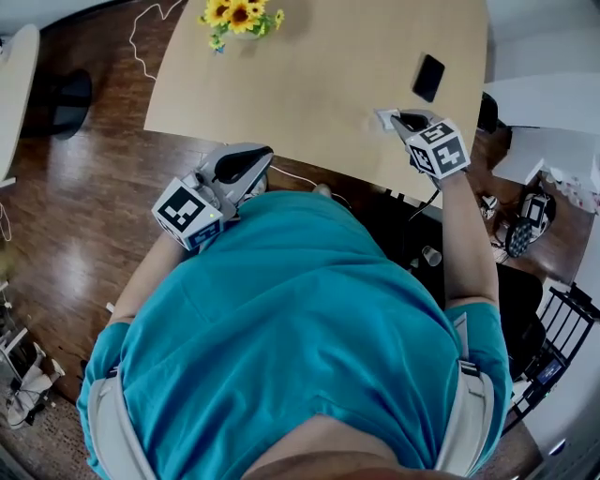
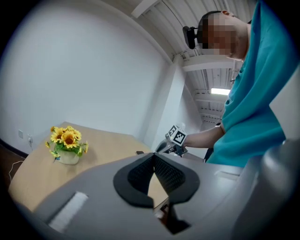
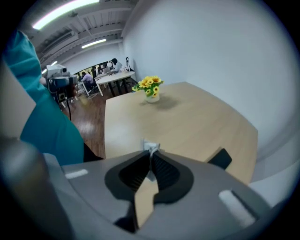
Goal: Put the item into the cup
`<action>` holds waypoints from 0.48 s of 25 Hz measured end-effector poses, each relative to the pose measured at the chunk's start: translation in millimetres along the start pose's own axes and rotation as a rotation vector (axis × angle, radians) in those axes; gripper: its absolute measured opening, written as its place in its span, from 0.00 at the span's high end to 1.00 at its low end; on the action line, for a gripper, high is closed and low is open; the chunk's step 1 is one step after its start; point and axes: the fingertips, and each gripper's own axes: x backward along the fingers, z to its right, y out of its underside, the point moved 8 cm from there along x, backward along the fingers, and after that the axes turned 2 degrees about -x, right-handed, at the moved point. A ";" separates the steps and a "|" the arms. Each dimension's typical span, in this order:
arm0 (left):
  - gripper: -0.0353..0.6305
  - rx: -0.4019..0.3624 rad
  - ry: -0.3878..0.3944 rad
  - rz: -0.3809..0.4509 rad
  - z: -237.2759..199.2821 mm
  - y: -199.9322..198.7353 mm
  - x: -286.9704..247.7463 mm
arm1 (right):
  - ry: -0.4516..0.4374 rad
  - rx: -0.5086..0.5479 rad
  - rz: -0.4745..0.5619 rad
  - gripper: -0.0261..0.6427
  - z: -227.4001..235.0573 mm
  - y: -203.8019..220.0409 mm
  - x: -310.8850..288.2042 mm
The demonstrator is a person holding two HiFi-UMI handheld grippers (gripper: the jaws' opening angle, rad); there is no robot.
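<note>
A small crumpled white item (image 3: 151,146) is pinched between the tips of my right gripper (image 3: 151,153), which is shut on it. In the head view the right gripper (image 1: 397,121) holds this white item (image 1: 383,118) just over the near right edge of the tan table (image 1: 309,84). My left gripper (image 1: 266,157) hangs at the table's near edge further left, in front of the person's teal shirt. Its jaws meet at the tips with nothing between them, as the left gripper view shows (image 2: 153,156). A small pale cup (image 1: 430,255) shows low down beside the table's right side.
A pot of sunflowers (image 1: 241,17) stands at the table's far edge. A black phone (image 1: 429,77) lies at the far right of the tabletop. A white cable (image 1: 141,37) trails over the wooden floor on the left. Chairs and gear crowd the right side.
</note>
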 end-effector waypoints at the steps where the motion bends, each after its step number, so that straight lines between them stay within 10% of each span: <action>1: 0.94 -0.003 0.002 -0.003 1.4 0.0 -1.3 | 0.009 0.018 -0.017 0.93 -2.0 5.3 -5.2; 12: 0.94 -0.007 -0.022 -0.019 1.7 -0.5 4.6 | 0.057 0.074 -0.139 0.93 -7.2 32.4 -58.7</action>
